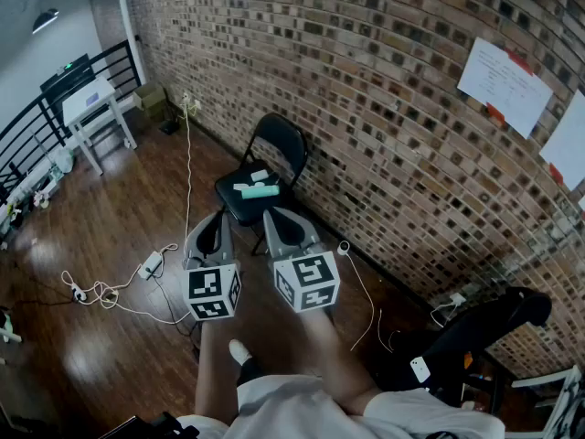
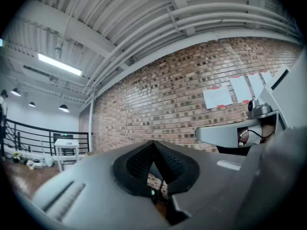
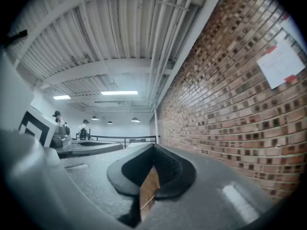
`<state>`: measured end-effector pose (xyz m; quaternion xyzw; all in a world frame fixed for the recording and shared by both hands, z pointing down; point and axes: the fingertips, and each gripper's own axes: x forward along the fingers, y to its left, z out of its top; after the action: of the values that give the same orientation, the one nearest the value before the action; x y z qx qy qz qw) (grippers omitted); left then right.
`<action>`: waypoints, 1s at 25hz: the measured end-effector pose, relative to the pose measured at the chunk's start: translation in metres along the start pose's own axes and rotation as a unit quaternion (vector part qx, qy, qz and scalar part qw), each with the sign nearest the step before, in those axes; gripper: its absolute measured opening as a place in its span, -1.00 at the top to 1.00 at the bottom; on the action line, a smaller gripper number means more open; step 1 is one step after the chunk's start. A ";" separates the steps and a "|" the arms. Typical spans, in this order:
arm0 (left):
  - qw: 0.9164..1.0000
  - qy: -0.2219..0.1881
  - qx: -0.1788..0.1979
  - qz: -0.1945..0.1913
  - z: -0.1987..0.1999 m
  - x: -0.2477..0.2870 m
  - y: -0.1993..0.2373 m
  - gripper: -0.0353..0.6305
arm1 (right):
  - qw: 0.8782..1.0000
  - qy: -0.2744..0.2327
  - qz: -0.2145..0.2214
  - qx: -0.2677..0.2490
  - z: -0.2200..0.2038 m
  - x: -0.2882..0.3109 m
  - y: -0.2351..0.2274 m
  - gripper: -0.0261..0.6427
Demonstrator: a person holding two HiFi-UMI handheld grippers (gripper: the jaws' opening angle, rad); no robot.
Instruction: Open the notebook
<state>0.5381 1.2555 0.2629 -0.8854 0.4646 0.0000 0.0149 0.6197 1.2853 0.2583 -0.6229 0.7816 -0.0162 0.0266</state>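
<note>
Our left gripper (image 1: 220,217) and right gripper (image 1: 273,215) are level, jaws closed on nothing, well short of the black folding chair (image 1: 280,135); what we take for the notebook (image 1: 257,188) lies flat on its seat. We judge it light and floppy, so we pin near the spine and lift the cover's free edge. The brick wall (image 1: 384,108) stands just behind, leaving open room on our side.

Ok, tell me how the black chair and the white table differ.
The chair is black, the table white. The chair stands close, against the brick wall; the table stands farther off, beside the black railing. The chair's seat carries small pale things; what the table holds is unclear. Both stand on the wood floor.
</note>
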 end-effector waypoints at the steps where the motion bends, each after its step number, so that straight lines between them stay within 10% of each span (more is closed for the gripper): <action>1: 1.000 -0.002 -0.001 0.010 0.000 0.000 0.020 0.84 | 1.000 0.000 0.010 -0.001 -0.001 0.016 0.013 0.95; 13: 0.989 -0.028 0.001 0.149 0.008 -0.022 0.255 0.85 | 0.987 0.007 0.162 -0.021 -0.011 0.194 0.188 0.95; 25: 0.975 -0.022 -0.005 0.223 -0.006 -0.040 0.384 0.84 | 0.966 -0.030 0.256 -0.030 -0.007 0.281 0.291 0.95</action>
<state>0.1997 1.0701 0.2595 -0.7595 0.6497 0.0255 0.0201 0.2740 1.0766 0.2420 -0.4025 0.9142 0.0334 0.0342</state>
